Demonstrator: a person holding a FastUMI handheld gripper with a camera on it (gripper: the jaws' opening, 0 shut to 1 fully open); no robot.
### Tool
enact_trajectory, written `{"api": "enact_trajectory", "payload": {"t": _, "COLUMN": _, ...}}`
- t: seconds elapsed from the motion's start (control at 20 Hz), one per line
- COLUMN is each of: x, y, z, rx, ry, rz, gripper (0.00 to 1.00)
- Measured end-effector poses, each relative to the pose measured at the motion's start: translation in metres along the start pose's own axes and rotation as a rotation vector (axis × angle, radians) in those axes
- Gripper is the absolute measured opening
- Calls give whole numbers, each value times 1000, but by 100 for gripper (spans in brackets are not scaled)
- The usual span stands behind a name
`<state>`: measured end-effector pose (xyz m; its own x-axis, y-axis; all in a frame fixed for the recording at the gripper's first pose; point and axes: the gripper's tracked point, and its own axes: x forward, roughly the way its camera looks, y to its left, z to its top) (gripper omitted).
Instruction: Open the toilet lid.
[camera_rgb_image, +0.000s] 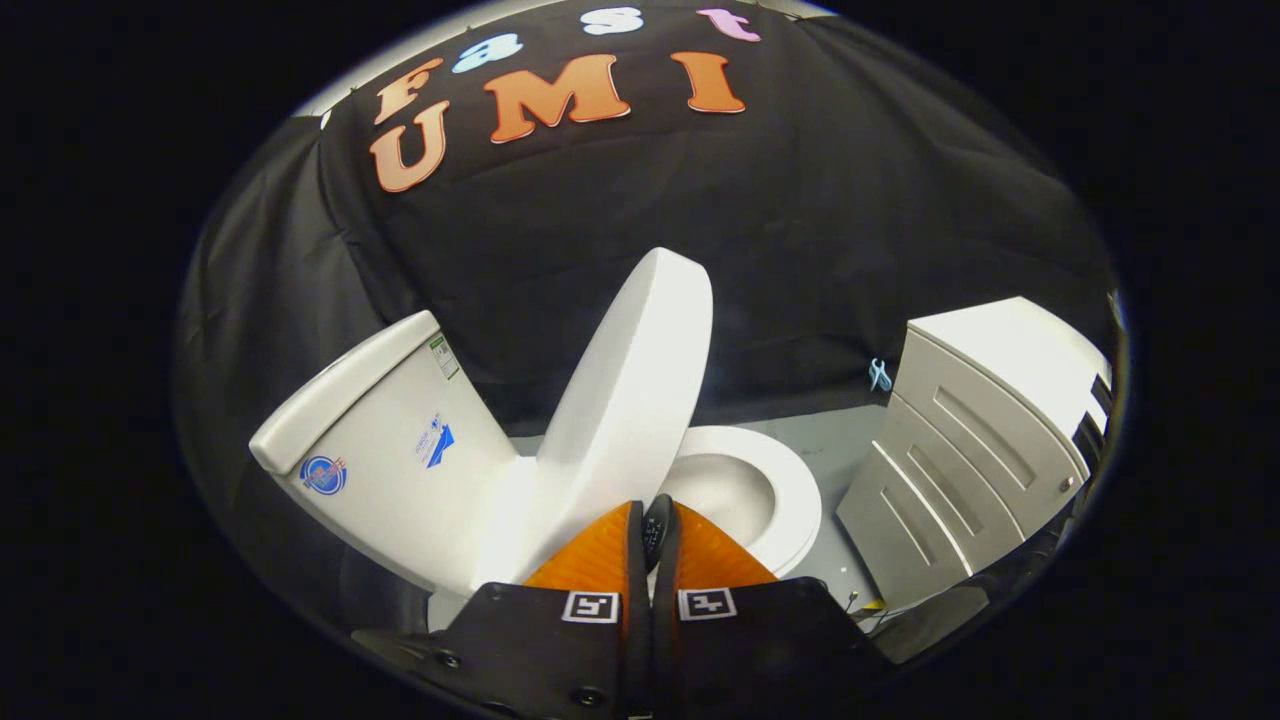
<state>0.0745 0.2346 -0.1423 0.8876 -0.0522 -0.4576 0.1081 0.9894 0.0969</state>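
Standing raised, the white oval plastic toilet lid (625, 400) points its long axis up toward the far wall, just beyond the orange-fingered gripper (652, 520), whose fingers are pressed together, gripping nothing.

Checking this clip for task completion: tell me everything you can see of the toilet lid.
The toilet lid is a smooth, glossy white oval, plastic by the look of it, lifted off the bowl and standing raised, its top tipped toward the tank without visibly resting on it. Its hinge end sits low between tank and bowl, partly hidden by the gripper. The orange fingers are closed together just in front of the lid's lower edge; whether they touch it cannot be told.
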Motion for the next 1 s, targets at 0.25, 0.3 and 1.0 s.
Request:
{"api": "enact_trajectory", "payload": {"t": 0.25, "x": -9, "y": 27, "z": 14, "rx": -110, "ry": -48, "rz": -21, "gripper": 8}}
{"api": "enact_trajectory", "payload": {"t": 0.3, "x": -12, "y": 33, "z": 17, "rx": -132, "ry": -60, "rz": -19, "gripper": 8}}
{"api": "enact_trajectory", "payload": {"t": 1.0, "x": -24, "y": 116, "z": 35, "rx": -377, "ry": -189, "rz": -33, "gripper": 8}}
